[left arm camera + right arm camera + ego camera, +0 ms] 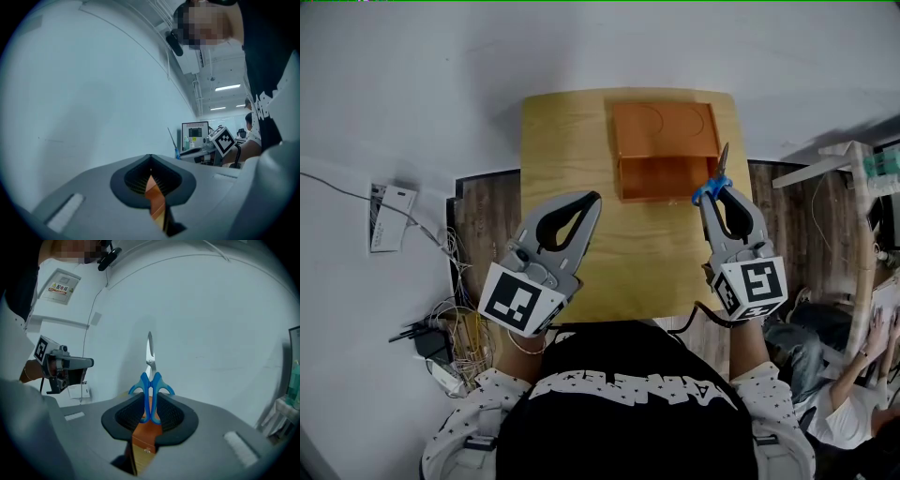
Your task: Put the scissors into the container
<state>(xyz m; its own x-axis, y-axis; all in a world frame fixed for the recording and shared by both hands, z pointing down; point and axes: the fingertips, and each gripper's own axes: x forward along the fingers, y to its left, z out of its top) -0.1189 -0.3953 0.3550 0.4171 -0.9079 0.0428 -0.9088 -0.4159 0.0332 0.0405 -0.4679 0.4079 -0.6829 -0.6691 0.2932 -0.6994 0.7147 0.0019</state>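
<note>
Wooden worktop (628, 262) bears an orange container (666, 141); right gripper (712, 199) pinches blue-handled scissors (150, 383) near it, left gripper (592, 200) pressed together, empty.

Head view looks steeply down; gripper views face inward, sighting right tongs (182, 152) and left tongs (88, 363).

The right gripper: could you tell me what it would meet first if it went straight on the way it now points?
Probably the white wall, touched first by the blade tips of the scissors it holds. The orange container seems to lie below that line, though depth is unclear.
</note>
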